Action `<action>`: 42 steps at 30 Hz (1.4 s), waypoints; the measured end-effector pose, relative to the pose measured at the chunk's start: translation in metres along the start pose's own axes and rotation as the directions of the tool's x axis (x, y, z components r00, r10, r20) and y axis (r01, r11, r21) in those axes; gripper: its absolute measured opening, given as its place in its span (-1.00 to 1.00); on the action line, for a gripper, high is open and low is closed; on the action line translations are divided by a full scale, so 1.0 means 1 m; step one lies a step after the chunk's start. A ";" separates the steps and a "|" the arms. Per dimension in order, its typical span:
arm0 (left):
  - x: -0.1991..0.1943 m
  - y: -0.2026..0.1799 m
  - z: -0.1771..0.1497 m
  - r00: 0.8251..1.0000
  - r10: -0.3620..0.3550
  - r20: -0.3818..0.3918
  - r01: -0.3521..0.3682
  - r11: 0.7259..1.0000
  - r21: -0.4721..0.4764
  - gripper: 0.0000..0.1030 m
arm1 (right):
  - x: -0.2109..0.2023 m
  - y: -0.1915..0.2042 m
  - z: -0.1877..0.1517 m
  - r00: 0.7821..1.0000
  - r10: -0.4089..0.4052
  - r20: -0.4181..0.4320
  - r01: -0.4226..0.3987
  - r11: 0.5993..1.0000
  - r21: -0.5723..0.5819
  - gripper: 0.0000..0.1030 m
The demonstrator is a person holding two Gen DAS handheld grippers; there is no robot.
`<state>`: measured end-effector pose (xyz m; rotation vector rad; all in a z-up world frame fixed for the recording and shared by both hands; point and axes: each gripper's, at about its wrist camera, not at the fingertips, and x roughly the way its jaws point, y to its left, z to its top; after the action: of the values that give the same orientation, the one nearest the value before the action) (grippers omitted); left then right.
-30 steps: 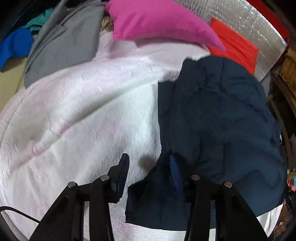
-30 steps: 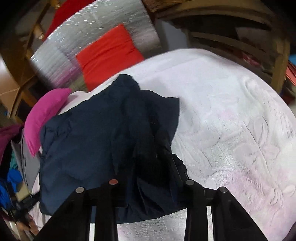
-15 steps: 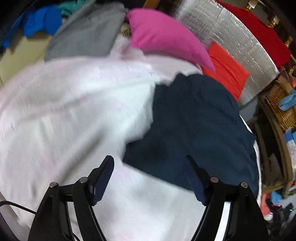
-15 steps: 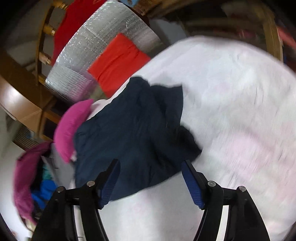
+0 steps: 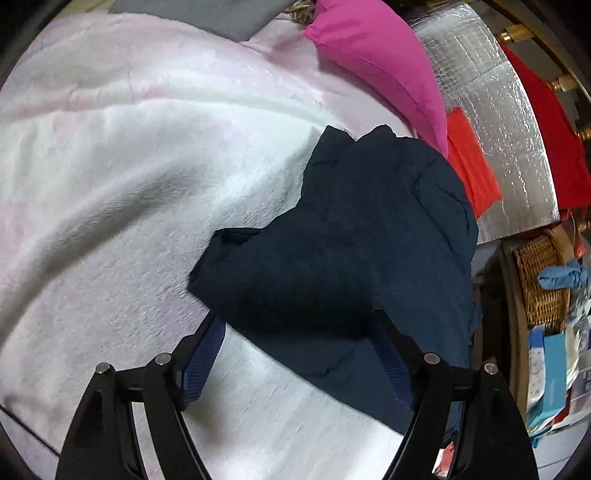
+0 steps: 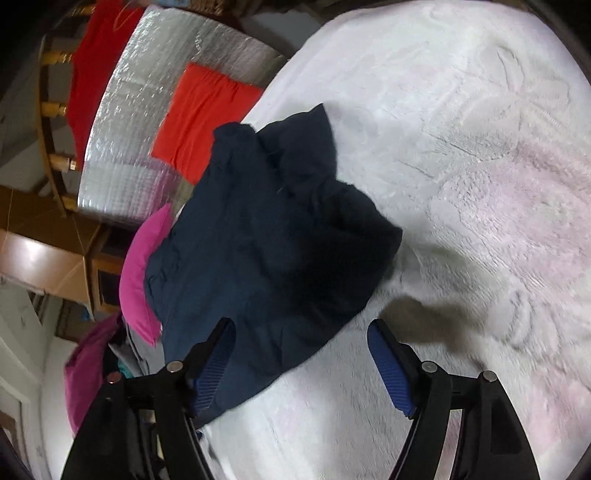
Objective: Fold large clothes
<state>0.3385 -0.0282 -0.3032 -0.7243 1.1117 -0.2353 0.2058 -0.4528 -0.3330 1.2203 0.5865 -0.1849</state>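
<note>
A dark navy garment point(image 5: 354, 251) lies folded in a rumpled heap on the white and pale pink blanket point(image 5: 129, 177). My left gripper point(image 5: 295, 323) hovers at its near edge. The jaws are opening, and the cloth's near fold lies between them without the blue pads point(image 5: 201, 358) pressing on it. In the right wrist view the same garment point(image 6: 266, 251) lies left of centre. My right gripper point(image 6: 299, 326) is also opening. The garment's lower hem passes by its left pad point(image 6: 214, 369), while the right pad point(image 6: 391, 369) is over bare blanket point(image 6: 480, 221).
A magenta pillow point(image 5: 380, 51), a red-orange cloth point(image 5: 471, 162) and a silver foil mat point(image 5: 506, 122) lie beyond the garment. A grey garment point(image 5: 207, 14) lies at the far edge. A wicker basket point(image 5: 539, 280) and boxes stand at the right, off the bed.
Both grippers have widened and let go of the navy garment, which now rests folded on the blanket. Both views have rolled and drawn back a little from the cloth.
</note>
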 end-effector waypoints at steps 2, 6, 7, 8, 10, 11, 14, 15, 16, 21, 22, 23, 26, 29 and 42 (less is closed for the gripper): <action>0.003 -0.001 0.002 1.000 -0.004 0.001 0.004 1.000 -0.008 0.57 | 0.005 -0.003 0.006 0.999 0.031 0.013 -0.031 0.999 0.023 0.52; 0.008 -0.001 0.004 0.999 -0.030 0.026 0.031 0.999 -0.042 0.57 | 0.016 -0.002 0.017 0.997 0.071 0.037 -0.073 0.996 0.053 0.56; 0.009 0.000 0.006 0.999 -0.037 0.034 0.039 0.998 -0.054 0.57 | 0.018 -0.002 0.020 0.996 0.075 0.042 -0.077 0.995 0.060 0.58; 0.010 0.000 0.006 0.998 -0.044 0.041 0.046 0.997 -0.060 0.56 | 0.021 -0.001 0.023 0.996 0.075 0.047 -0.078 0.995 0.067 0.58; 0.012 0.001 0.007 0.997 -0.049 0.054 0.053 0.996 -0.066 0.56 | 0.027 0.003 0.027 0.996 0.069 0.060 -0.074 0.994 0.079 0.58; 0.013 0.000 0.008 0.997 -0.048 0.063 0.052 0.996 -0.068 0.51 | 0.030 0.005 0.030 0.996 0.061 0.066 -0.066 0.995 0.076 0.58; 0.016 -0.004 0.010 0.995 -0.042 0.087 0.047 0.997 -0.057 0.15 | 0.034 0.015 0.031 0.996 0.006 0.086 -0.009 0.999 0.037 0.36; 0.017 -0.007 0.011 0.994 -0.046 0.095 0.051 0.998 -0.046 0.06 | 0.035 0.018 0.031 0.996 -0.015 0.090 0.013 1.000 0.017 0.28; 0.015 -0.011 0.011 0.994 -0.044 0.102 0.048 0.998 -0.033 -0.07 | 0.037 0.020 0.031 0.995 -0.030 0.094 0.030 0.999 -0.009 0.14; 0.005 -0.023 0.010 0.988 -0.057 0.145 0.053 0.998 0.027 -0.54 | 0.025 0.042 0.023 0.986 -0.073 0.149 0.095 0.986 -0.141 -0.22; 0.002 -0.023 0.010 0.986 -0.066 0.150 0.062 0.998 0.033 -0.59 | 0.023 0.044 0.022 0.985 -0.076 0.154 0.099 0.983 -0.152 -0.25; 0.000 -0.023 0.010 0.986 -0.072 0.153 0.066 0.997 0.042 -0.62 | 0.020 0.046 0.021 0.985 -0.075 0.158 0.100 0.982 -0.158 -0.28; -0.005 -0.023 0.008 0.985 -0.077 0.153 0.069 0.996 0.060 -0.65 | 0.015 0.047 0.018 0.985 -0.063 0.160 0.088 0.984 -0.154 -0.29; -0.013 -0.017 0.004 0.986 -0.080 0.143 0.071 0.995 0.070 -0.65 | 0.007 0.041 0.011 0.986 -0.060 0.154 0.083 0.986 -0.148 -0.29; -0.066 0.021 -0.064 0.983 -0.052 0.177 0.035 0.994 0.101 -0.64 | -0.043 0.011 -0.023 0.993 -0.045 0.109 0.063 0.985 -0.161 -0.29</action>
<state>0.2495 -0.0046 -0.2845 -0.6693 0.9075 -0.2548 0.1669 -0.4350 -0.3060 1.0294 0.5332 -0.2402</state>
